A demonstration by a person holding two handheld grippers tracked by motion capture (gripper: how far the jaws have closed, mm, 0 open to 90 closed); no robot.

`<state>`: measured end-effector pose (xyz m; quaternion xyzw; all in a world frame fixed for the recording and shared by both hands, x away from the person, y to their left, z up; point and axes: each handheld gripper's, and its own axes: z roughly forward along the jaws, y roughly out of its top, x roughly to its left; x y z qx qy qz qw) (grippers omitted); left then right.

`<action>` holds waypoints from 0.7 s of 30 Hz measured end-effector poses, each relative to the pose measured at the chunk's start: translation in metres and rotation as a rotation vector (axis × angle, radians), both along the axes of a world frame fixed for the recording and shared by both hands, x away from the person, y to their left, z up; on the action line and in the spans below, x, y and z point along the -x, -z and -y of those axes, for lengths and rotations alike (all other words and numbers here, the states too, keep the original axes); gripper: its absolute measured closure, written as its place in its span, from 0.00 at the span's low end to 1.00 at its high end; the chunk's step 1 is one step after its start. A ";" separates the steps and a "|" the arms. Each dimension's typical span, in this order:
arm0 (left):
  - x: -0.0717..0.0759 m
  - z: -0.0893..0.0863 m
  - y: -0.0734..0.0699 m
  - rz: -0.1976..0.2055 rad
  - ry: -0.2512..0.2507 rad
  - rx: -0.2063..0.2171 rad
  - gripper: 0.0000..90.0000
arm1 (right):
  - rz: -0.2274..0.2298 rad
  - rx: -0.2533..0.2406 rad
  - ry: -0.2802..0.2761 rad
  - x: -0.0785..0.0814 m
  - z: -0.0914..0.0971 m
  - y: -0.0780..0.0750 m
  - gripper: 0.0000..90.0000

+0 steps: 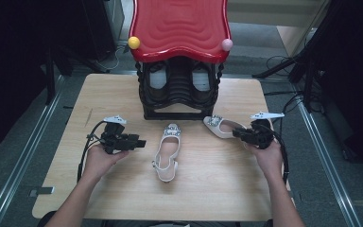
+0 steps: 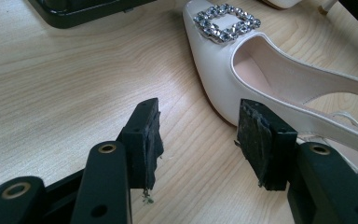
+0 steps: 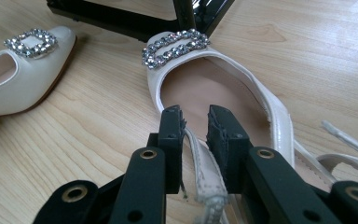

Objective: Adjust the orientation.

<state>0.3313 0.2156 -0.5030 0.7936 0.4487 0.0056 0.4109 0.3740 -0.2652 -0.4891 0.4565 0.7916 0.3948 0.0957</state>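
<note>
On the wooden table [image 1: 123, 94] the red-topped shoe rack [image 1: 179, 28] stands at the far edge with a dark pair already inside; two white buckled shoes lie in front. The middle shoe [image 1: 167, 153] rests toe toward the rack, just right of the left gripper [image 1: 139, 143], whose jaws stand wide apart and hold nothing. The right shoe [image 1: 223, 126] lies near the rack's right foot, with the right gripper [image 1: 236, 133] at its heel end; its jaws sit slightly apart around the slingback strap [image 3: 200, 161], not pressing it. Judgement: a thin strap is a floppy hold; better to close on the stiffer side wall before lifting.
</note>
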 end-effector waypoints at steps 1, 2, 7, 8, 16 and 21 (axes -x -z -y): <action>0.000 0.000 0.000 0.001 -0.001 0.002 0.55 | 0.000 0.002 -0.004 0.000 0.000 0.000 0.86; 0.000 0.000 0.000 0.001 -0.001 0.002 0.55 | -0.003 0.003 -0.008 -0.001 0.000 0.001 0.87; 0.002 0.000 0.000 -0.001 -0.002 0.000 0.55 | -0.014 -0.002 -0.019 -0.003 -0.001 0.003 0.89; 0.002 0.000 0.000 0.000 -0.001 0.000 0.55 | -0.013 -0.003 -0.018 -0.004 -0.001 0.003 0.89; 0.002 -0.001 0.000 0.002 -0.004 0.002 0.55 | -0.082 -0.063 -0.034 -0.009 0.004 0.003 0.93; 0.002 -0.003 -0.001 0.007 -0.009 0.004 0.55 | -0.083 -0.065 -0.061 -0.009 0.006 -0.001 0.94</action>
